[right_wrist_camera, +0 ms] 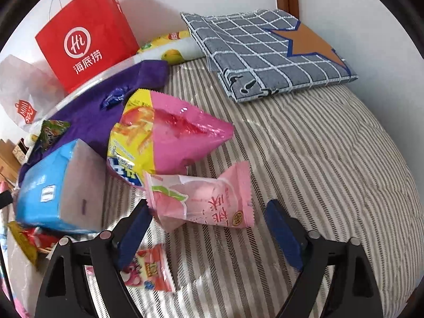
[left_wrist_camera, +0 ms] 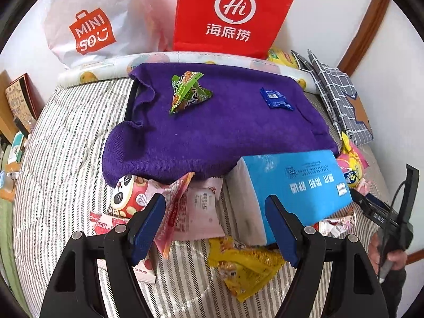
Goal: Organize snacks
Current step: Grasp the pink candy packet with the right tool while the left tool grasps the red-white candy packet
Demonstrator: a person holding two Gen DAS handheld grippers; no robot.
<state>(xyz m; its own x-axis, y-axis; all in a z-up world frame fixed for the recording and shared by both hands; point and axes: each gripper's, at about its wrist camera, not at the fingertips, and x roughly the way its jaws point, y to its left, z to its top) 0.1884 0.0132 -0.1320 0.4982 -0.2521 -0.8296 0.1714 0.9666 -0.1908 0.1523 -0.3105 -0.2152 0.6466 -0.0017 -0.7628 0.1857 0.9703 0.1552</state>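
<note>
I see my left gripper point(left_wrist_camera: 214, 222) with jaws apart, empty, over a yellow crinkled snack packet point(left_wrist_camera: 245, 267) beside a blue plastic tissue pack point(left_wrist_camera: 296, 185) on the striped quilt point(left_wrist_camera: 66, 143). My right gripper point(right_wrist_camera: 209, 228) stands apart too, a pale pink snack pouch point(right_wrist_camera: 201, 198) just ahead, untouched.

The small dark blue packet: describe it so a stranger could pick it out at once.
Find the purple towel spread over the striped bed, in front of the red paper bag. Two packets lie on it; the small dark blue packet is toward the right. Its neighbour, the green packet, is larger, crinkled and patterned, while this one is flat and plain blue.
</note>
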